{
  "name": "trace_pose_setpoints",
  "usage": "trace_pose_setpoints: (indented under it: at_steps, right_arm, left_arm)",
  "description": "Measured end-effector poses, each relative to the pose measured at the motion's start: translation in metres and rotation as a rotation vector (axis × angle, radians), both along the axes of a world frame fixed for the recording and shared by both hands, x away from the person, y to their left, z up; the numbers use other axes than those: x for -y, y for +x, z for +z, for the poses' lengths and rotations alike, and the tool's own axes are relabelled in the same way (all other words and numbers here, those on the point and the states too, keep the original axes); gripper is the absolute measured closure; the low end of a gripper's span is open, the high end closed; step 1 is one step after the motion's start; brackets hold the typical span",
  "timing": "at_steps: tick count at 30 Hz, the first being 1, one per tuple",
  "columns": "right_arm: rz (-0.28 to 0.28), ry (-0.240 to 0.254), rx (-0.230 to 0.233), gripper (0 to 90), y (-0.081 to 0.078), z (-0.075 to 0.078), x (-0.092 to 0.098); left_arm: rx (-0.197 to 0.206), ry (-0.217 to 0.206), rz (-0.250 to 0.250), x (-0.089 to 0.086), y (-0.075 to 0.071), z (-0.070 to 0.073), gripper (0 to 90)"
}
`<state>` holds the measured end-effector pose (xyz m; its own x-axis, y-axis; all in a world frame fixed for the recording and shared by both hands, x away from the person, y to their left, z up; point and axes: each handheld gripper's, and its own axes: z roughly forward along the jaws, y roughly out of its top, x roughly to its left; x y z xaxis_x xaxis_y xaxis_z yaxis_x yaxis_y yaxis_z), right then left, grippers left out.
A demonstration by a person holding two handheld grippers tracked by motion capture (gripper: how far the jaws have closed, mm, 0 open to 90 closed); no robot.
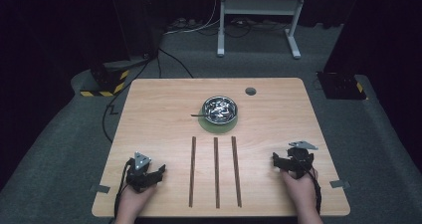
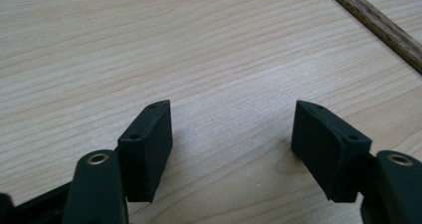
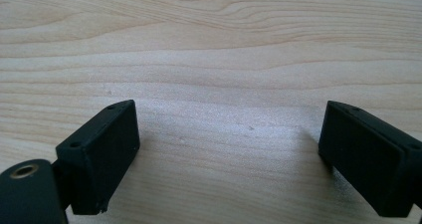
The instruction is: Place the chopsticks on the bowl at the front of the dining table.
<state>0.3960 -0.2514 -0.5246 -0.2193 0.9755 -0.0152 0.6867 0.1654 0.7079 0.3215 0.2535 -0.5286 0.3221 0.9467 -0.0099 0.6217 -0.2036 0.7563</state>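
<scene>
A metal bowl (image 1: 220, 109) holding several shiny metal pieces sits on a green mat at the middle of the wooden table (image 1: 149, 114). A thin dark utensil handle (image 1: 198, 115) sticks out of it to the left. Three dark wooden strips (image 1: 215, 171) lie side by side in front of the bowl. My left gripper (image 1: 160, 171) rests low at the table's front left, jaws open over bare wood (image 2: 231, 134); one strip (image 2: 378, 25) crosses the top right of its view. My right gripper (image 1: 276, 159) rests at the front right, open, with bare wood between its fingers (image 3: 229, 144).
A round grey cable port (image 1: 250, 91) is set in the table's far side. Beyond the table a white metal frame (image 1: 259, 15) stands on grey carpet, with cables and yellow-black striped bases (image 1: 107, 82) at the left. Small grey tabs (image 1: 339, 184) mark the table's front corners.
</scene>
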Motion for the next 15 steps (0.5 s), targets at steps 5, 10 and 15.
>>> trace_pose_setpoints:
  at_steps: [5, 10, 15]
  right_arm:
    - [0.013, -0.004, 0.012, 13.5, -0.001, 0.0001, 0.0]
    - [0.011, -0.003, 0.014, 13.7, -0.0018, 0.0002, -0.0007]
    - [0.011, -0.002, 0.014, 13.8, -0.0019, 0.0002, -0.0007]
  left_arm:
    - [0.0, 0.002, 0.001, 0.0007, 0.0006, 0.0, 32.0]
    - [0.0, 0.005, -0.013, 0.0004, 0.0005, 0.0001, 31.4]
    - [0.0, 0.004, -0.019, 0.0002, 0.0009, 0.0001, 31.2]
